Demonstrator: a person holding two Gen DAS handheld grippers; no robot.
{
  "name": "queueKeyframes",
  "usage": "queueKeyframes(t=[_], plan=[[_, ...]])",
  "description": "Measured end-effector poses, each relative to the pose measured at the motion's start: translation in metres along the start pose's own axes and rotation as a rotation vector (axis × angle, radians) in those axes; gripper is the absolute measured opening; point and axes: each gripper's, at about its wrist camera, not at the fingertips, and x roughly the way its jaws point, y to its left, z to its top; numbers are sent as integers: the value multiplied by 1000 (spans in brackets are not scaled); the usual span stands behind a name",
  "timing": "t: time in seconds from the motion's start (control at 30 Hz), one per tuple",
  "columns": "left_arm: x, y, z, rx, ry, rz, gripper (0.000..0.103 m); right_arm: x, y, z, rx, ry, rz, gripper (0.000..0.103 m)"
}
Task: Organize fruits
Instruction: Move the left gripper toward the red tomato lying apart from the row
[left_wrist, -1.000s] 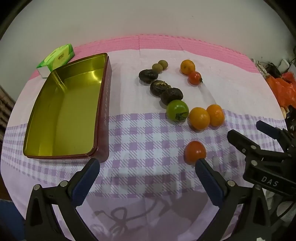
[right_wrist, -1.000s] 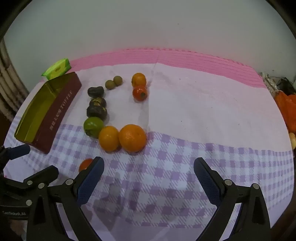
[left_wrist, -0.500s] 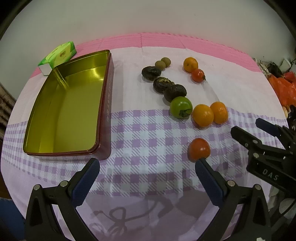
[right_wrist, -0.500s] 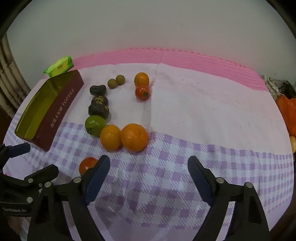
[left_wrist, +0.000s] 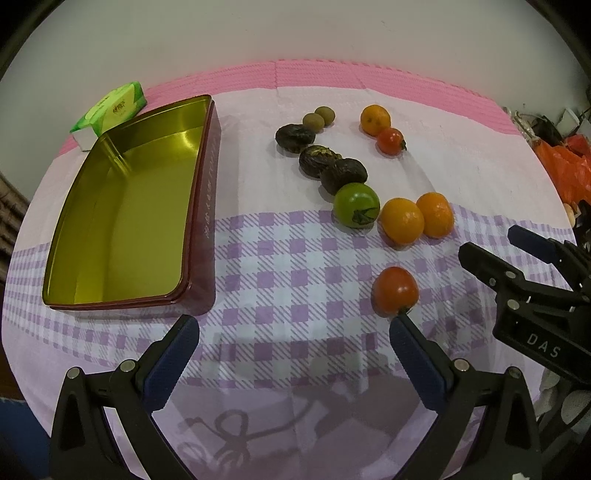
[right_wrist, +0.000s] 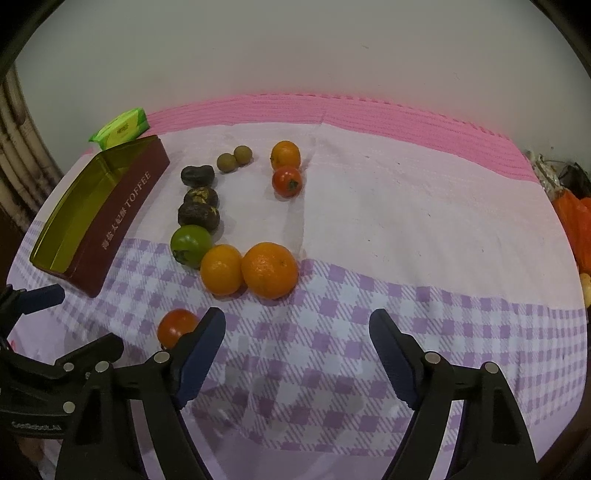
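Observation:
An empty gold tin with maroon sides (left_wrist: 122, 206) lies at the left; it also shows in the right wrist view (right_wrist: 110, 218). Fruits lie on the cloth: a red tomato (left_wrist: 394, 291) nearest, a green tomato (left_wrist: 356, 205), two oranges (left_wrist: 402, 220), three dark fruits (left_wrist: 317, 160), two small brown fruits (left_wrist: 319, 117), an orange and a small tomato (left_wrist: 389, 140) at the back. My left gripper (left_wrist: 291, 332) is open and empty, its right fingertip just in front of the red tomato (right_wrist: 176, 326). My right gripper (right_wrist: 297, 328) is open and empty, in front of the oranges (right_wrist: 269, 269).
A green tissue pack (left_wrist: 110, 109) lies behind the tin. Orange bags (left_wrist: 565, 166) and clutter sit at the right table edge. The right gripper's body (left_wrist: 532, 295) shows at the right of the left wrist view. A wall stands behind the table.
Both grippers have moved slightly forward toward the fruit. The right gripper's jaws have narrowed a little. No fruit has moved.

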Motion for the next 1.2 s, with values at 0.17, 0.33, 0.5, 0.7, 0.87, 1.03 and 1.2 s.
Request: queueKeyframes(t=[0.17,0.33,0.5,0.7,0.87,1.03,1.2], plan=[[1,-1,0,4,2,-2,103,-1,3,1,-8,-6,-8,79],[3,-2,-1,9,8,-4,103,-2,2,3,-10,-18,-30,79],[4,-4,-3,16,12,-6,103,-3,-1,3,-7,-20,-28,79],[7,-6,-3,21,18,-5,103,-3,-2,4,-3,-19,-25,79],[8,-7,-4,24,20,-5,103,-2,-4,4,7,-19,-25,79],[8,-8,-4,25,20,-5,103,-3,-4,4,9,-20,-20,79],[10,-10,-4,22,22,-4,103,-4,-6,5,21,-22,-31,79]])
